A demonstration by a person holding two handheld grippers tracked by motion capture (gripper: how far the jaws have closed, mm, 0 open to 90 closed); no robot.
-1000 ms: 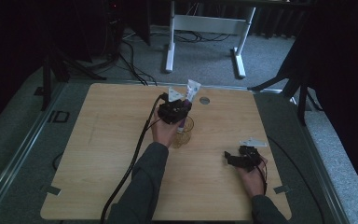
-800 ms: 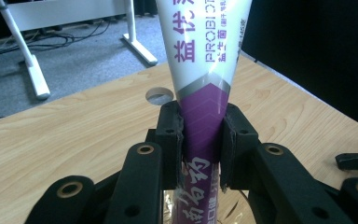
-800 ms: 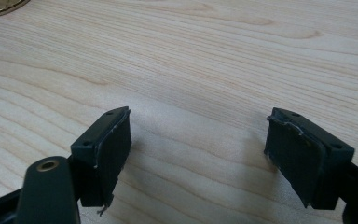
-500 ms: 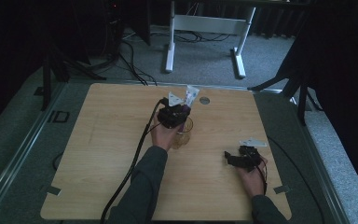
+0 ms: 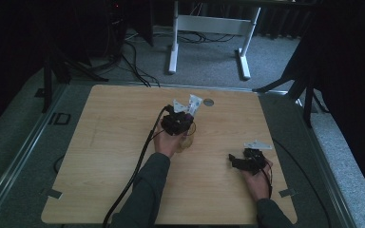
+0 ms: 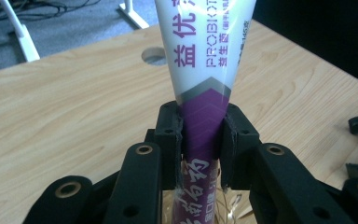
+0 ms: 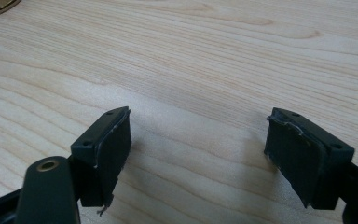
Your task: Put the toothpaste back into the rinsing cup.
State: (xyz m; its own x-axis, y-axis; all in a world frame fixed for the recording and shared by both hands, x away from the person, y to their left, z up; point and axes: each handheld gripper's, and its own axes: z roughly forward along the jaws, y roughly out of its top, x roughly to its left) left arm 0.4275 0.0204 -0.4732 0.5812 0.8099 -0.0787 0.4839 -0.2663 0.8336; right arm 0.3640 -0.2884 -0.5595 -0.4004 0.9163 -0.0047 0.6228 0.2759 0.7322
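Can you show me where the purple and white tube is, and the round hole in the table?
tube (image 6: 200, 70): left gripper view, on its white printed part above the jaws.
round hole (image 6: 154, 55): left gripper view, on its middle.

Looks like a lab or test room, not a home: bare wooden table (image 5: 100, 142) on grey carpet (image 5: 209, 66), dark curtains (image 5: 351, 71) around it, cables (image 5: 133, 61) on the floor and a white desk frame (image 5: 209, 28) behind.
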